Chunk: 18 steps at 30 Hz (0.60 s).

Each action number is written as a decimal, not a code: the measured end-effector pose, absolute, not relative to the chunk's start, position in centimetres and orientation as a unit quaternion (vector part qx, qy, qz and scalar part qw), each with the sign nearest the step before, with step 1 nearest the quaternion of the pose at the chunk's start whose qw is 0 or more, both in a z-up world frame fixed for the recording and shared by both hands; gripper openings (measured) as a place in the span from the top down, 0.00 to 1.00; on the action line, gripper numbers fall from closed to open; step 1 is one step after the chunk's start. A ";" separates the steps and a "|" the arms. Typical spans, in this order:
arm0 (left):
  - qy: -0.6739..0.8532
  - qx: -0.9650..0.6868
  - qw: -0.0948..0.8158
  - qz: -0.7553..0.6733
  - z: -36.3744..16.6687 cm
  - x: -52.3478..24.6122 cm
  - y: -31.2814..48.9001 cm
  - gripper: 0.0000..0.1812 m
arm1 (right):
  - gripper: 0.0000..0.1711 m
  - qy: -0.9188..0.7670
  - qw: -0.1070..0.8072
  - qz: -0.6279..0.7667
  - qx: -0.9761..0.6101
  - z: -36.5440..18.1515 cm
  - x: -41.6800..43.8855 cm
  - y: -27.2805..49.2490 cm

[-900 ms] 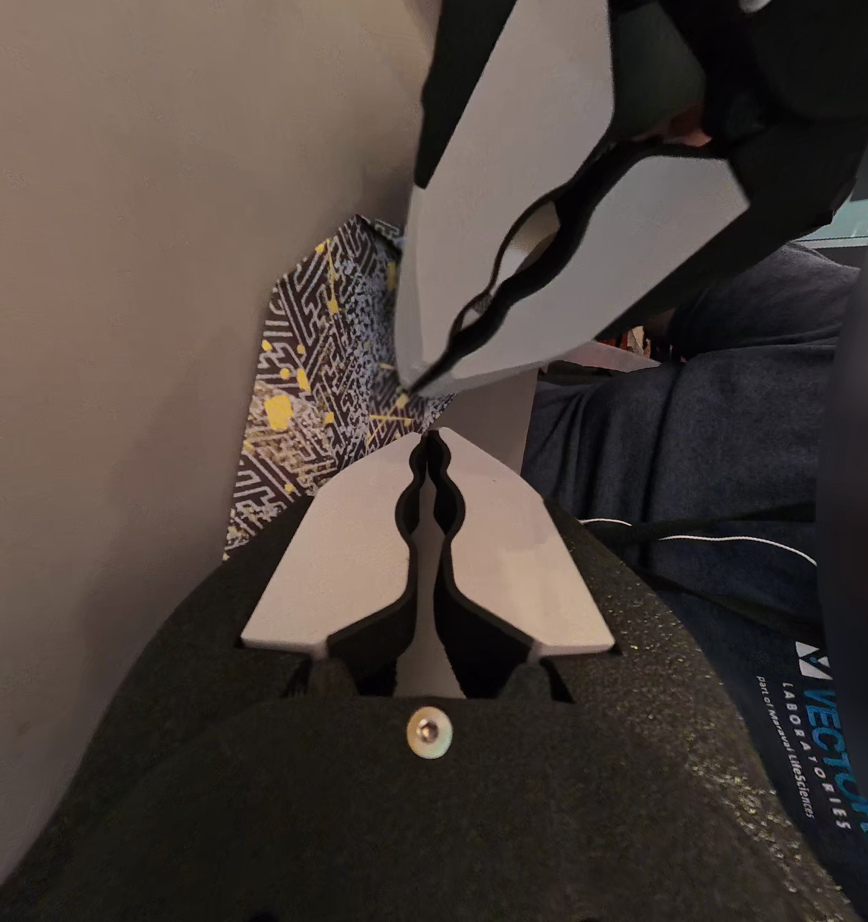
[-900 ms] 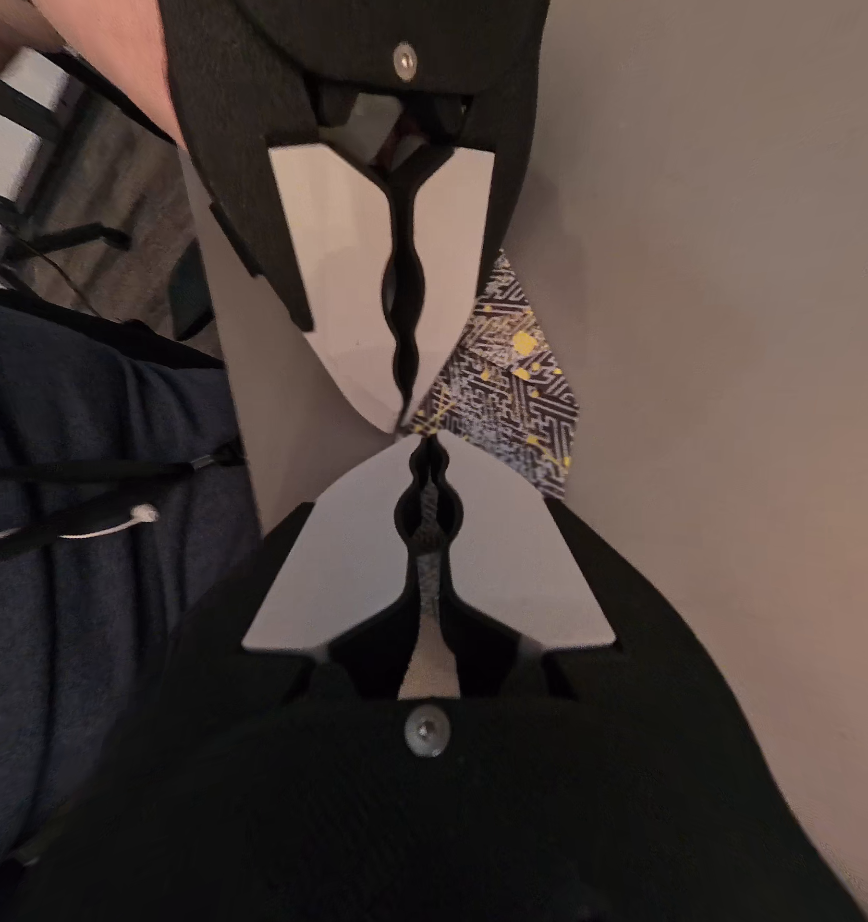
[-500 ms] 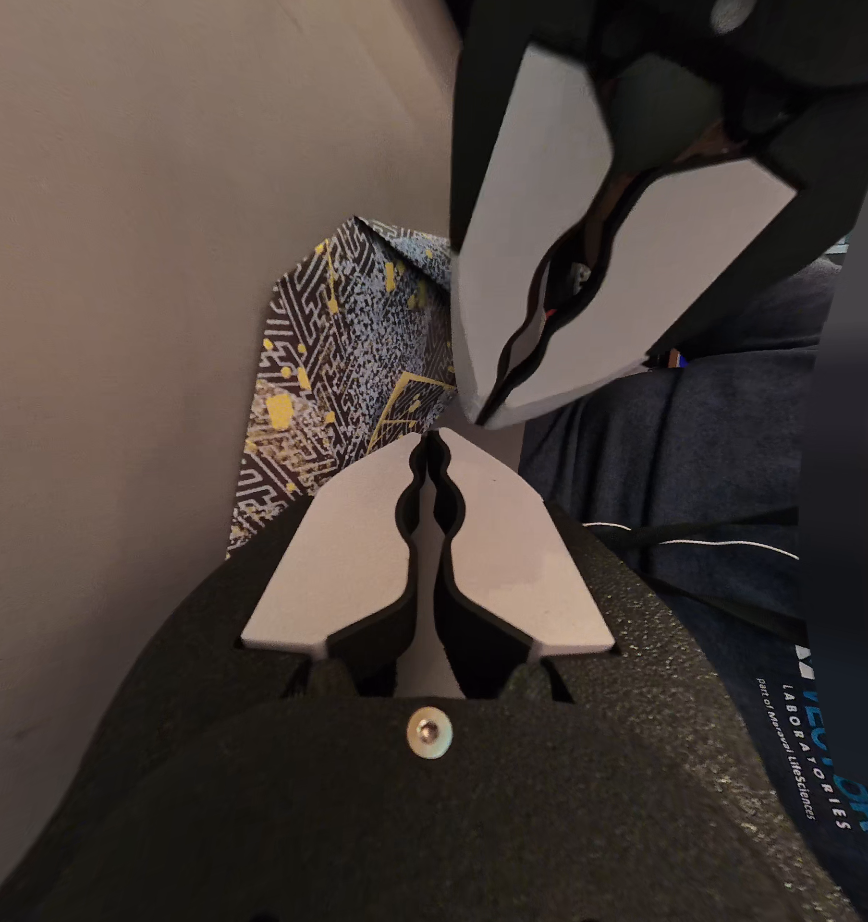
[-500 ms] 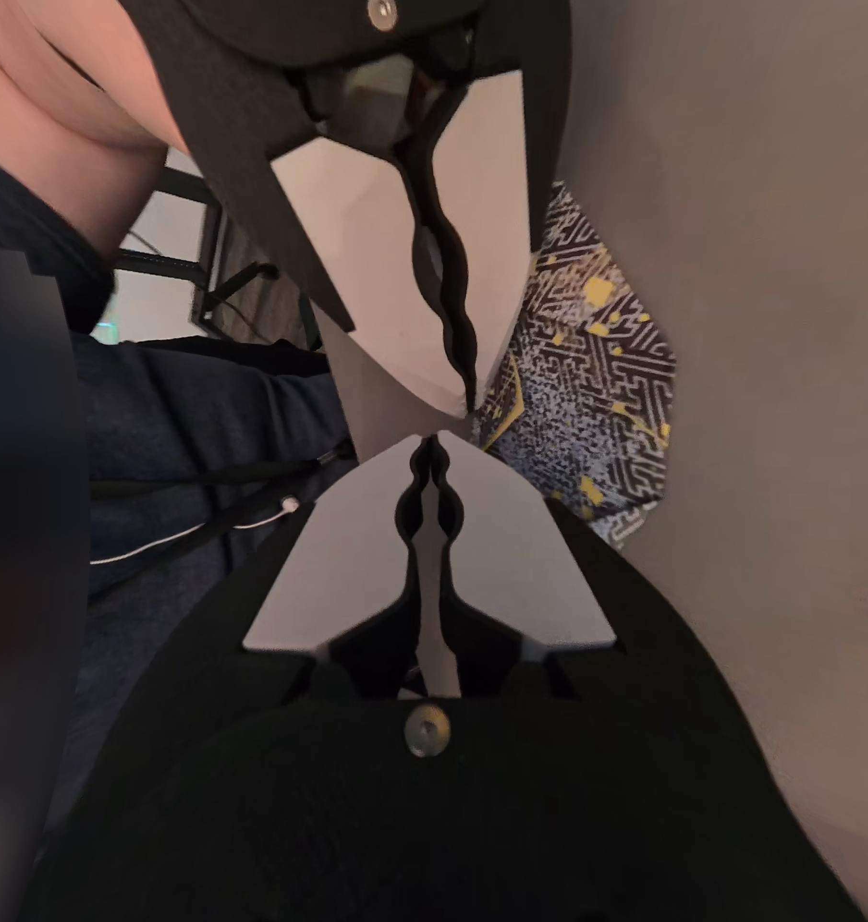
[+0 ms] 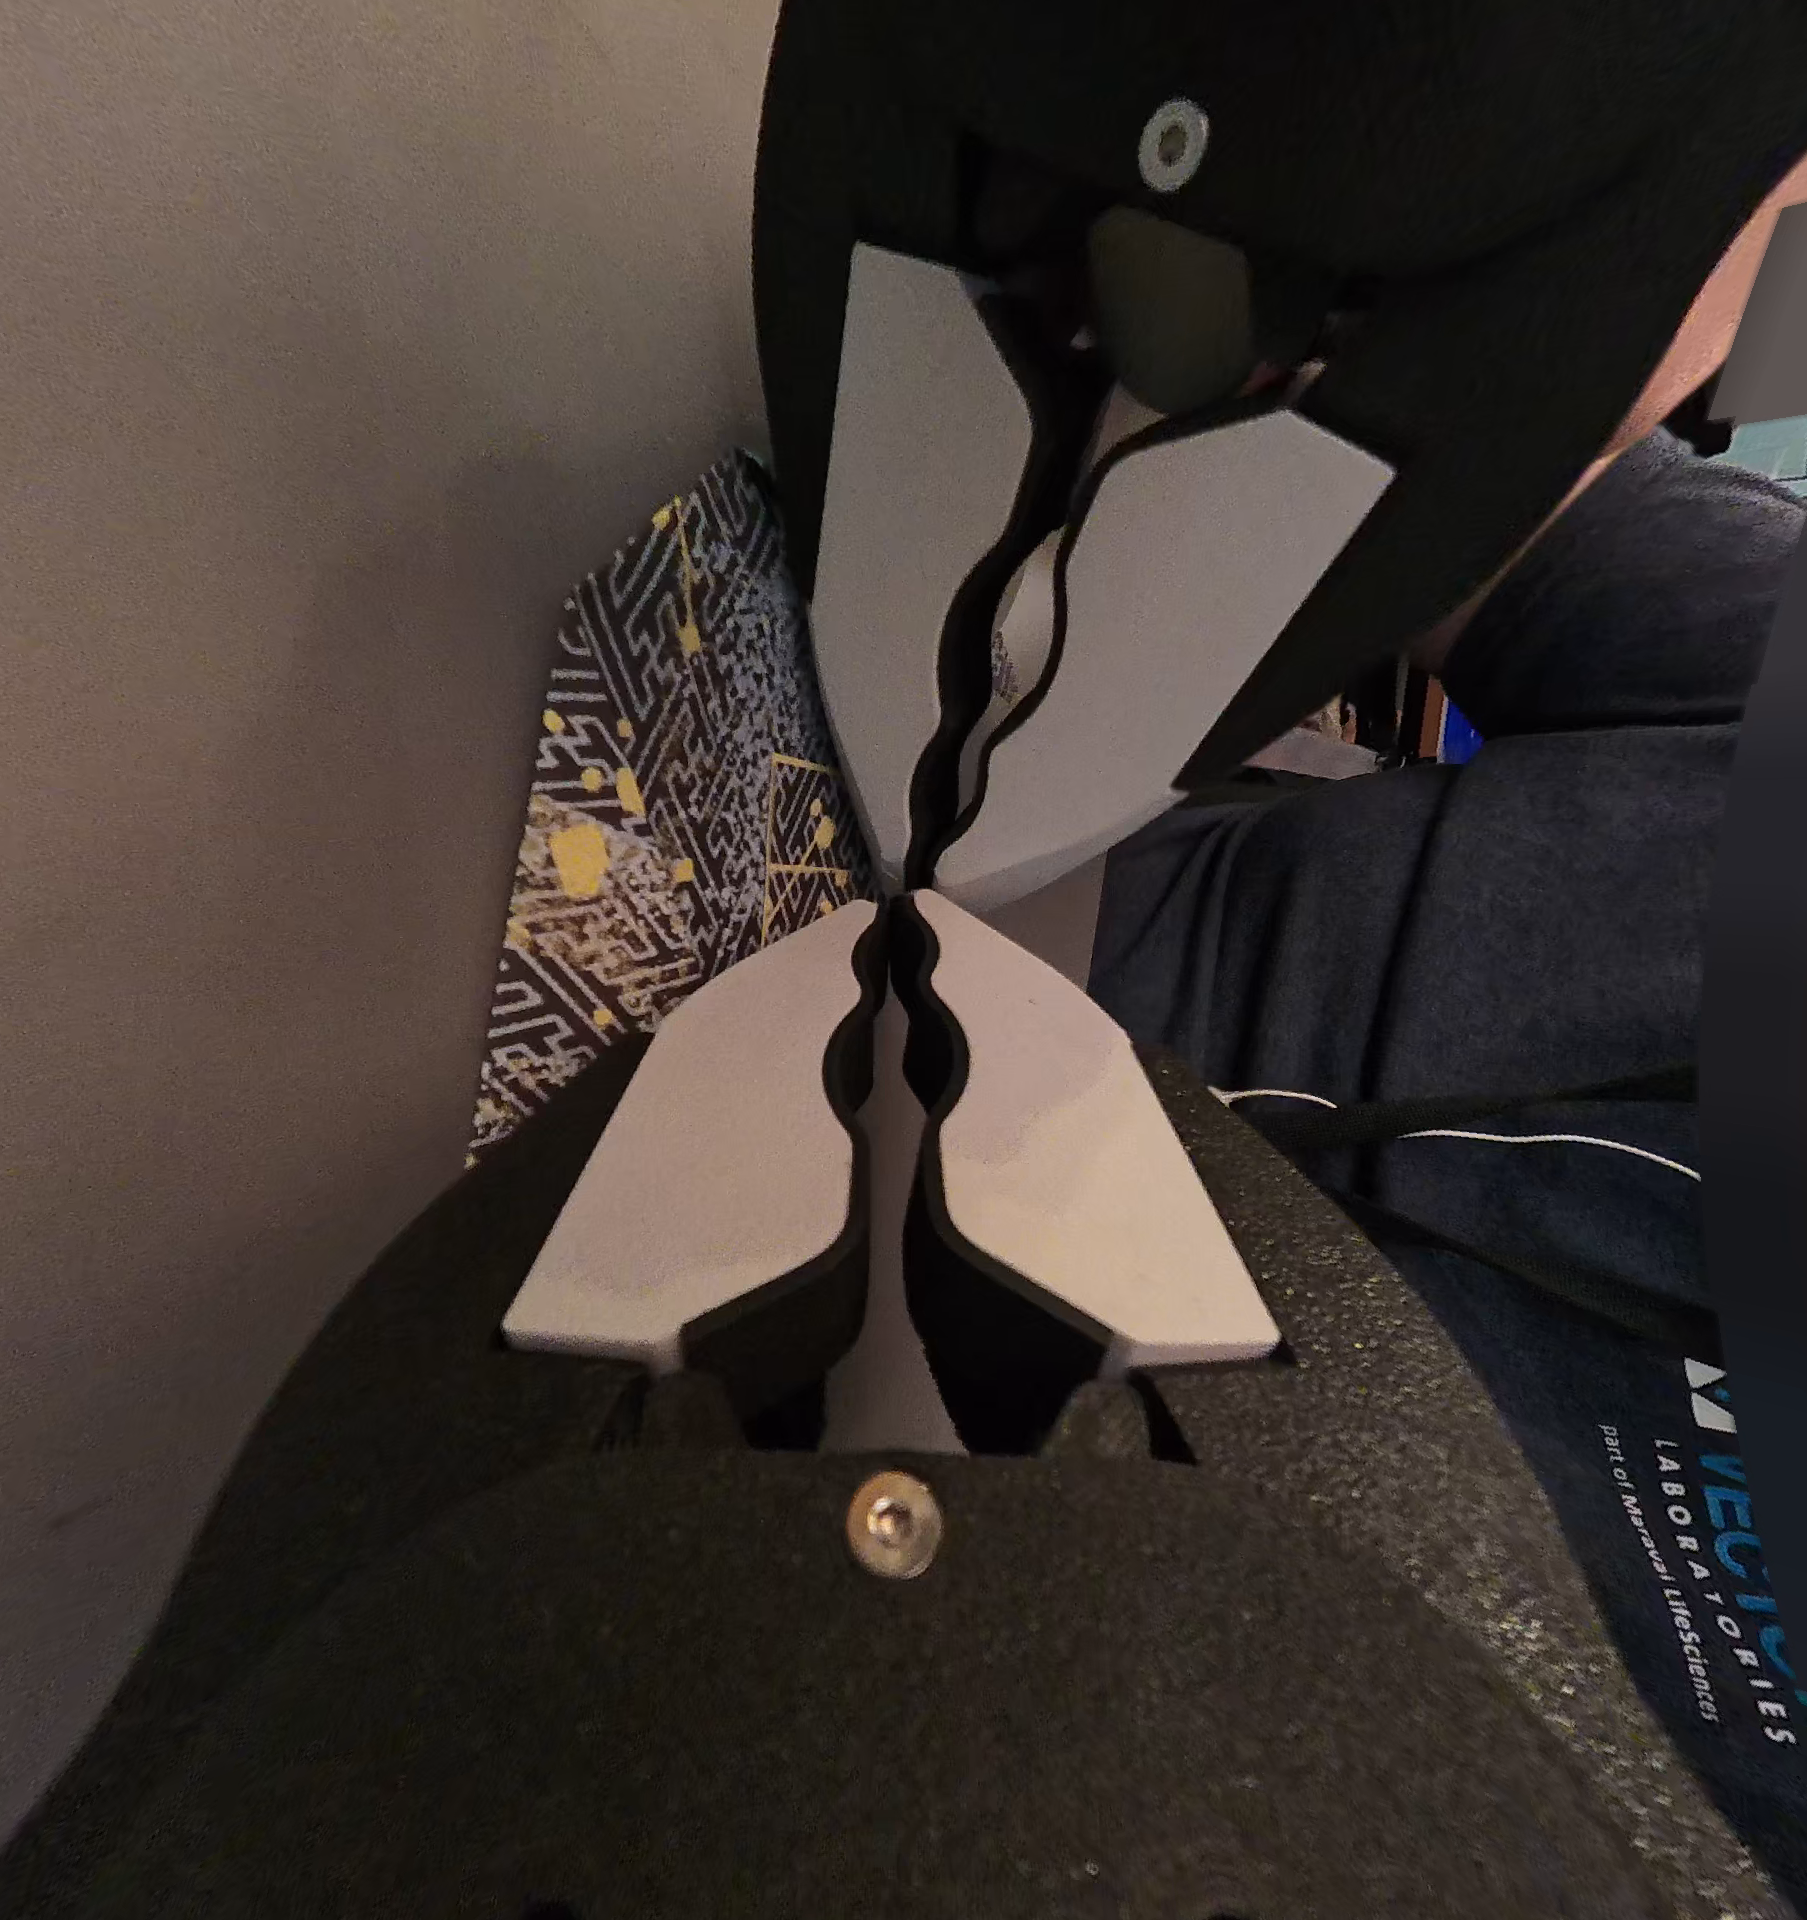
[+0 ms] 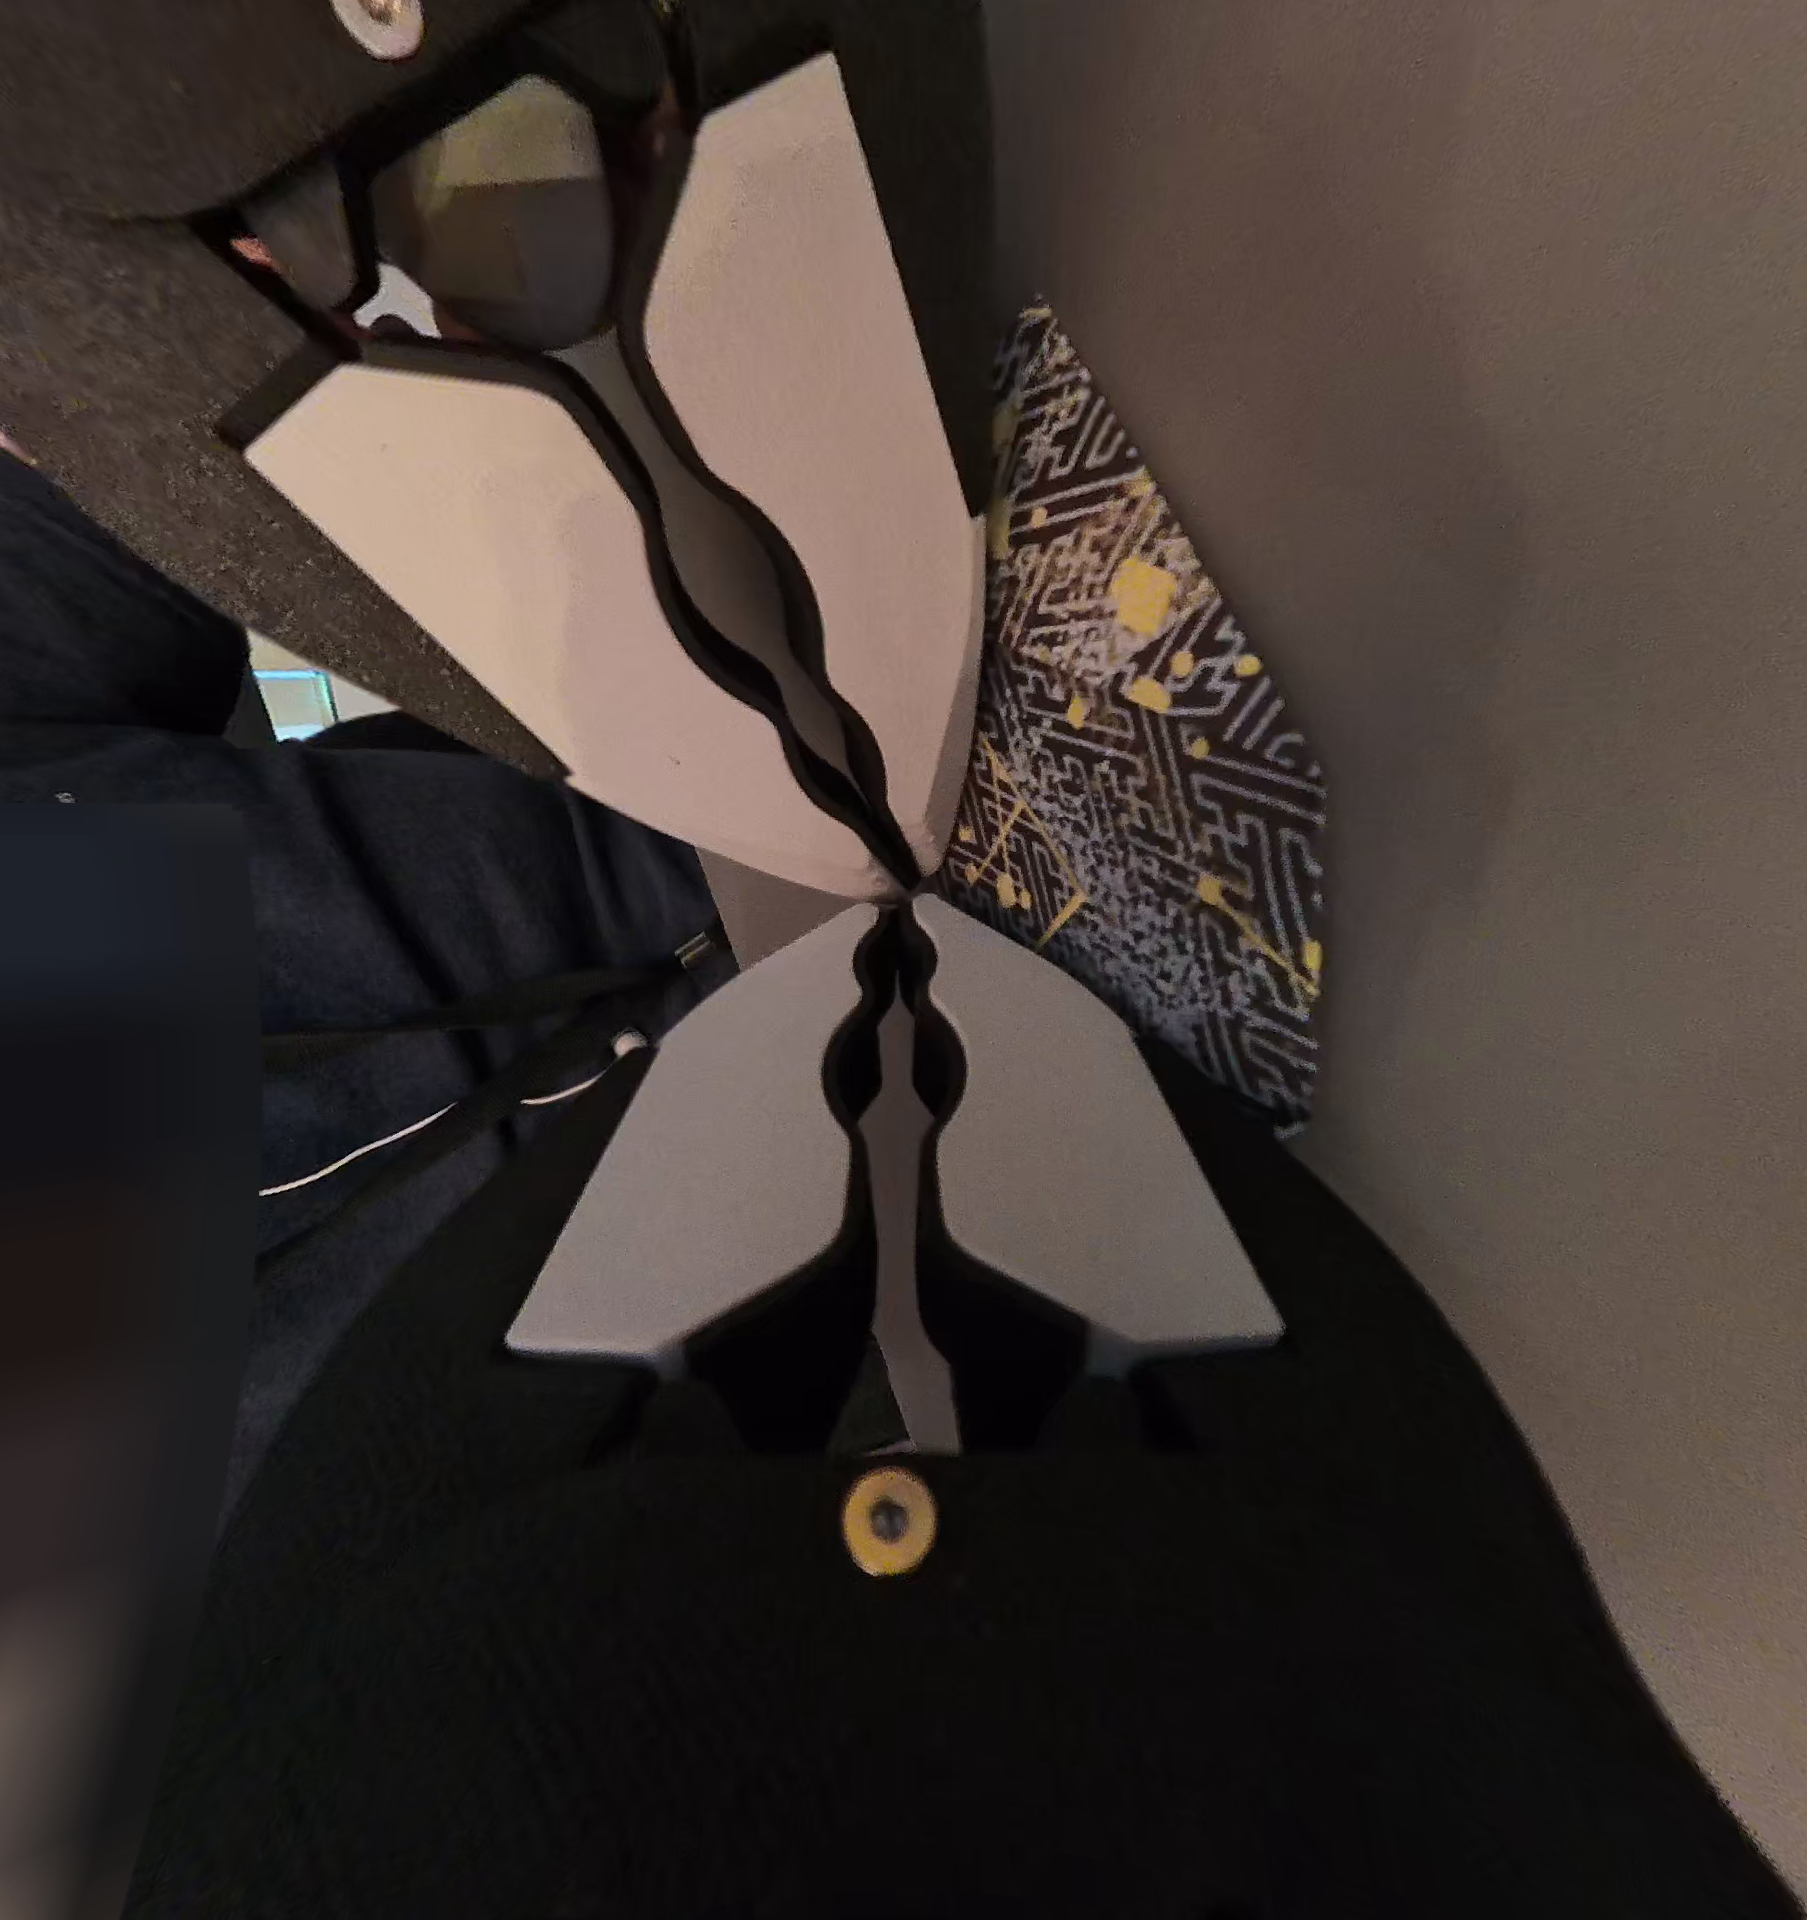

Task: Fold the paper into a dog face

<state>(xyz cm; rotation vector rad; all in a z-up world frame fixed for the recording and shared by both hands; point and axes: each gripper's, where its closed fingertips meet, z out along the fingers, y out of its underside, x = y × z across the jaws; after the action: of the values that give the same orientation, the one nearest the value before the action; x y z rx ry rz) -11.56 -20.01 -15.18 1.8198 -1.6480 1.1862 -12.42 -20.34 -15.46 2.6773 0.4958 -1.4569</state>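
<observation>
Returning tip to tip beside the patterned origami paper (image 5: 670, 831), the right gripper (image 5: 925, 868) meets the left gripper (image 5: 897, 906); both jaws are pressed narrow, gripping nothing visible, likely flattening a crease.

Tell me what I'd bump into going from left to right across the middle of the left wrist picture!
Bare grey table → patterned black, white and gold paper → tips of the two shut hand-held grippers, the left hand-held gripper meeting the right hand-held gripper → a person's dark blue clothing.

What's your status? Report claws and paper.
Left claw shut, right claw shut, tips meeting at paper edge. Paper folded, flat on grey surface. Nothing in the way.
</observation>
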 end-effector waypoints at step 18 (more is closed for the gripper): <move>-0.605 0.650 0.201 0.414 -15.2 -11.6 -20.0 1.00 | 0.99 0.168 0.079 -0.452 0.873 -15.6 -11.8 -21.7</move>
<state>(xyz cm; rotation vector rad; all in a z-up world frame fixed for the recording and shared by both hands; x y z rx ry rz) -11.64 -20.01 -15.25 1.8156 -1.6900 1.1580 -11.84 -21.71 -15.58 2.6117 0.5031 -1.3523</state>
